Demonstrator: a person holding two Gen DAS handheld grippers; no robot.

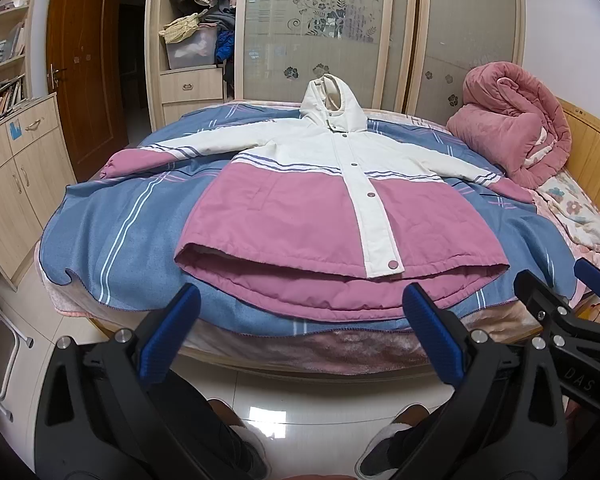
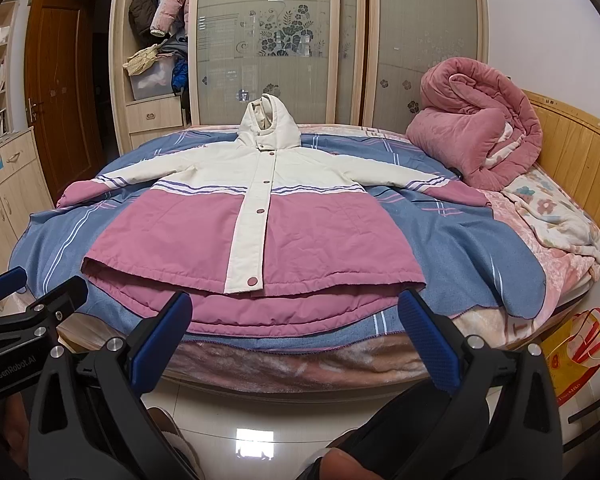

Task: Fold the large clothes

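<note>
Jacket: it lies flat, front up, on the blue blanket on the bed, both sleeves spread, hood away from me.
My left gripper: released, holding nothing, before the hem.
My right gripper: released too, not touching the jacket.

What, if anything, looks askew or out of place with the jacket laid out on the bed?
Little stands out. The jacket lies flat, snapped shut, sleeves spread, on the blue blanket. Its hood stands propped up rather than flat, and the back hem shows below the front hem. Both grippers, left and right, are open, clear of it.
</note>
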